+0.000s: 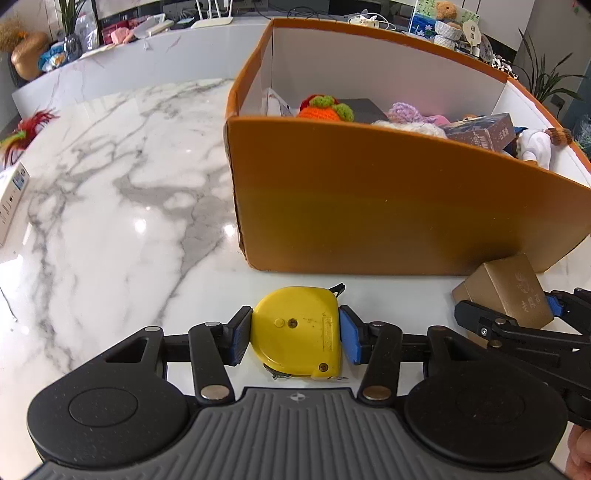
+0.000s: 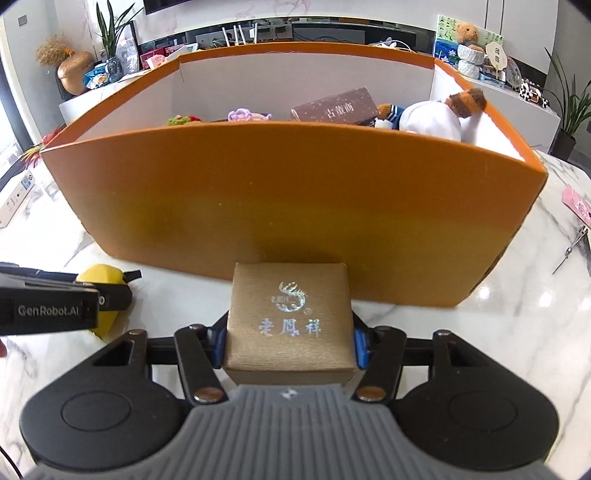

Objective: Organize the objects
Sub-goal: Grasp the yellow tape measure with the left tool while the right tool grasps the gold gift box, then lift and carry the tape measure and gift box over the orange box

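Your left claw (image 1: 295,334) grips the yellow tape measure (image 1: 297,330) and your right claw (image 2: 289,341) clamps the gold gift box (image 2: 289,325), both on the tabletop (image 1: 110,221) just before the orange box (image 1: 369,206), evidently for loading inside.

Home living room: marble table (image 1: 110,184), houseplants (image 2: 110,33), teddy bear (image 2: 467,31).

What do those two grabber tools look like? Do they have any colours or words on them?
Both look the same. The left gripper and the right gripper are black plastic, each with two flat blue pads on the fingers, silver round pins at the joints, big round black discs on either side and a ribbed grey middle bearing a small emblem. White lettering on the left one's side reads GenRobot.AI.
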